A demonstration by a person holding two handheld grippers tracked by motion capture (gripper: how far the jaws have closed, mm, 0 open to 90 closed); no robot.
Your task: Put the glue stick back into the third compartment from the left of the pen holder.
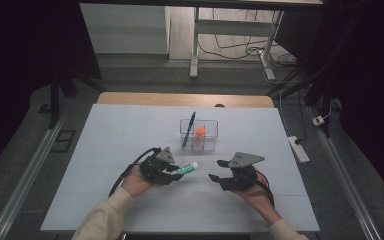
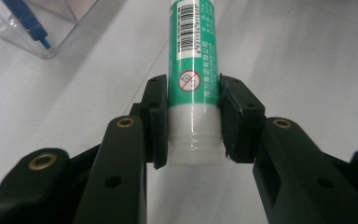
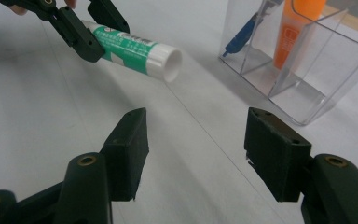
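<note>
Left gripper (image 1: 172, 170) is clamping the glue stick (image 1: 186, 169); in the left gripper view I am seeing both pads pressing the tube's sides just above its white base (image 2: 195, 140), green label and barcode running away from me. I am holding the stick off the white table (image 1: 105, 150), roughly level, its long axis lying left to right across the near half of the table, free white end pointing right.

Moving right: the gap between the two tools is bare table. Right gripper (image 1: 220, 177) is hanging with its jaws standing well apart and gripping nothing; the right gripper view is showing tabletop between the pads. From that gripper the stick's free end (image 3: 170, 63) is lying up and to the left, near but not touching, and pointing almost at the open jaws. So the stick's axis is running nearly along the line between my two hands.

Farther off, to the far side and between both grippers, the clear organizer (image 1: 212, 145) is standing with a blue pen (image 1: 188, 129) leaning in its left compartment and an orange marker (image 1: 200, 132) upright in the middle.

Judgement: the left hand is the one placed to carry the stick; the organizer is lying far and slightly right of it. To drop it in, I am expecting to tip the axis from level to upright.
</note>
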